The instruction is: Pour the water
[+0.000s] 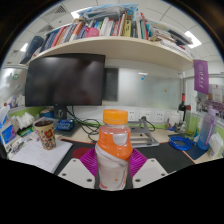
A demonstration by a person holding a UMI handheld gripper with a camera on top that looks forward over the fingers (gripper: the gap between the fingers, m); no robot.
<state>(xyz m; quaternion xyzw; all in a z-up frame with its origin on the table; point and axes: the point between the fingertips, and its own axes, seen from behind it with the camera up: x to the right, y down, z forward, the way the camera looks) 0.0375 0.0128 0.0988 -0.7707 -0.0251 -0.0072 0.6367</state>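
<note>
gripping an orange-capped bottle (114, 152) with an unreadable label, the claw (113, 172) is closed.

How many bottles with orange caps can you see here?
1. The bottle stands between the gripper fingers, in front of the dark monitor. Desk clutter could hide others.

The bottle (114, 152) fills the gap between the fingers (78, 170), blocking the way straight ahead. To its left, a mug (45, 132) and papers (40, 155) crowd the desk (160, 150). Behind, a dark monitor (66, 80) and tangled cables (88, 126) close off the back. Right of the bottle lies some bare desk, bounded by a blue dish (180, 142) and a purple bottle (205, 128). A book-laden shelf (110, 48) caps the room overhead.
</note>
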